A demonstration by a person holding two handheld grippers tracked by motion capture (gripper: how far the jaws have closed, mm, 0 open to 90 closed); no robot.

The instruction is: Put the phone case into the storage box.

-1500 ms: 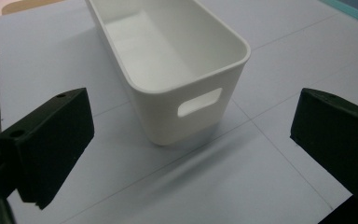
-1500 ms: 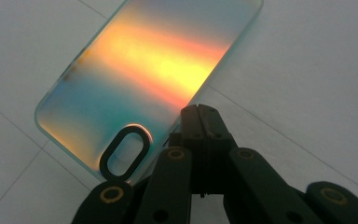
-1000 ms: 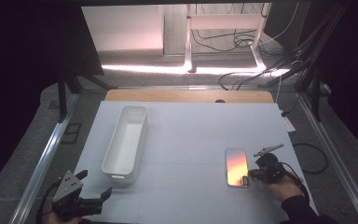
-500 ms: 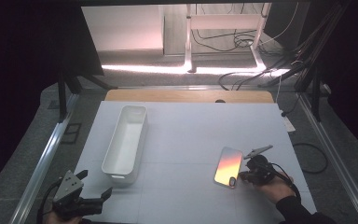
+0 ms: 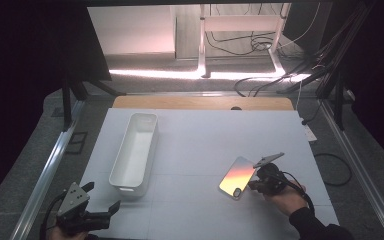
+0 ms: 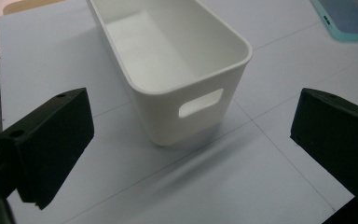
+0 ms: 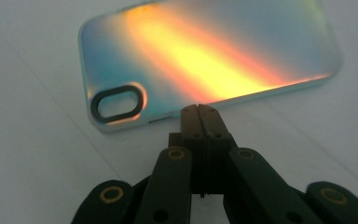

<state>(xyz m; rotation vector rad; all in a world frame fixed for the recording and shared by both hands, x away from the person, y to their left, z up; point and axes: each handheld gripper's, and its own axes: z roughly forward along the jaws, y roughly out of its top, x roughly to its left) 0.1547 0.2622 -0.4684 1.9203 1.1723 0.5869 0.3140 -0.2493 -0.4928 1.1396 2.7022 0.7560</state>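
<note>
Your right gripper [image 7: 199, 109] has its jaws pressed flat together, and their tips sit against the long edge of the iridescent phone case [image 7: 205, 60], which lies straight ahead of them on the table; whether they pinch its rim or only touch it, the right gripper view does not settle. Seen from the high view the case [image 5: 237, 176] looks tilted, its far edge raised off the sheet. If the hold is only on that thin rim, the glossy shell could well twist or slip out as you lift, and pushing forward instead would just slide it across the smooth surface. Your left gripper [image 5: 87, 216] waits with its jaws spread wide and nothing between them; the white bin [image 6: 168, 60] stands just beyond them, its handle slot facing you, clear of both jaws. Swing that hand carelessly and the light bin would probably skid or tip. The table [image 5: 205, 135] is covered in a pale, matt sheet marked with faint grid lines, with a wooden strip along the far edge. Around it the room is dark, lit by a bright band on the floor beyond, where loose cables [image 5: 260, 85] trail.
</note>
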